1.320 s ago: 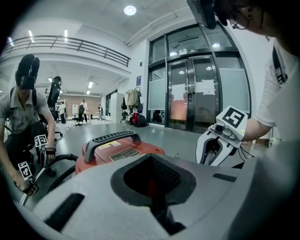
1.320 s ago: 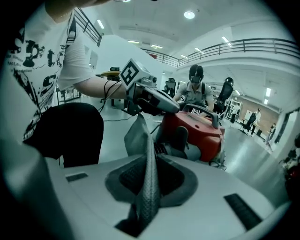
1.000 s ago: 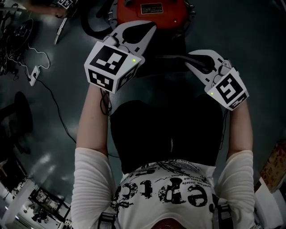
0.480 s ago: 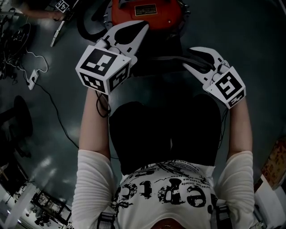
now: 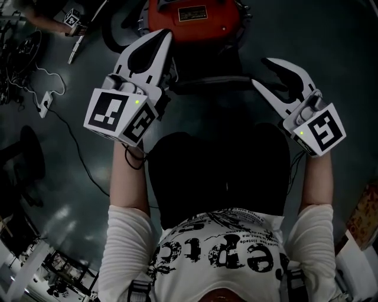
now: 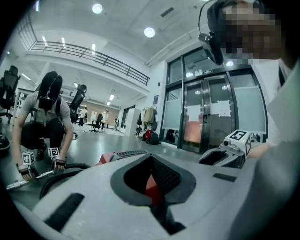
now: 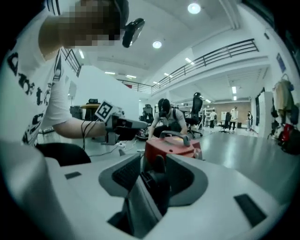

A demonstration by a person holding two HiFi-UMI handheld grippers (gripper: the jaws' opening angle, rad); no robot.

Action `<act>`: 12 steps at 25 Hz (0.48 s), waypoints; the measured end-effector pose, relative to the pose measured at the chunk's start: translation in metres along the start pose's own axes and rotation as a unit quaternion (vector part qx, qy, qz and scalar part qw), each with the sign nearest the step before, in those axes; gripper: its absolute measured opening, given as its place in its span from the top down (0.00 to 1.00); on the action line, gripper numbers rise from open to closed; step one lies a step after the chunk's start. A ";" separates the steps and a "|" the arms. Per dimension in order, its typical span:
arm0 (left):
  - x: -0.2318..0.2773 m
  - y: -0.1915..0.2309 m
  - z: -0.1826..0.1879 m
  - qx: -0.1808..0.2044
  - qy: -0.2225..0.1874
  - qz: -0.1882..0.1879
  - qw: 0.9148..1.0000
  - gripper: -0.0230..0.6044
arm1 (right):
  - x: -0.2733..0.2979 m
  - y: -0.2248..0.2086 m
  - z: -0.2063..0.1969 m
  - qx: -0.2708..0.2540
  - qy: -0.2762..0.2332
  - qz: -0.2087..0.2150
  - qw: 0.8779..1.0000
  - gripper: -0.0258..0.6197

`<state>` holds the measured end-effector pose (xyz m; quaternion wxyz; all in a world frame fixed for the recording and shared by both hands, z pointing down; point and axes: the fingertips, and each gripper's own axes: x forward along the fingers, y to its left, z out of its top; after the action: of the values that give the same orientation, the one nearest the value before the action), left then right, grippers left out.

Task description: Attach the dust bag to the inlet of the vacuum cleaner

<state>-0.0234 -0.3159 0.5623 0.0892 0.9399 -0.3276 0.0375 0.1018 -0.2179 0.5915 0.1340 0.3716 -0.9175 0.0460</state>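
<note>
The red vacuum cleaner (image 5: 195, 15) stands on the floor at the top of the head view; it also shows as a red body with a handle (image 7: 171, 145) in the right gripper view. The dark dust bag (image 5: 218, 112) lies below it, between my two grippers. My left gripper (image 5: 164, 36) is at the bag's left, its tips together, with nothing seen in them. My right gripper (image 5: 277, 71) is at the bag's right, and its jaws are opening. A grey flat piece (image 7: 140, 201) and a dark lump stand between them, and the pads are off them.
A black hose (image 5: 118, 29) curls left of the vacuum. A white power strip (image 5: 44, 100) with its cable lies on the floor at the left. Another person (image 6: 44, 126) crouches beyond the vacuum with small grippers and a metal tube.
Both grippers have lifted and drawn apart, the left one toward the left, the right one toward the right. The right jaws have spread wider.
</note>
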 end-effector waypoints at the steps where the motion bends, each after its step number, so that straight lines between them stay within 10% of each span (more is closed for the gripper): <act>1: -0.003 -0.006 0.008 -0.008 -0.011 0.002 1.000 0.96 | 0.000 -0.004 0.008 -0.004 -0.004 -0.009 1.000 0.70; 12: -0.040 -0.056 0.154 -0.096 0.007 0.046 0.994 0.96 | -0.063 -0.037 0.162 0.078 -0.010 -0.178 0.981 0.96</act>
<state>-0.0175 -0.2782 0.3983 0.1790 0.9108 -0.3717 0.0162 0.1362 -0.2323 0.4177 0.1020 0.5389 -0.8314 0.0888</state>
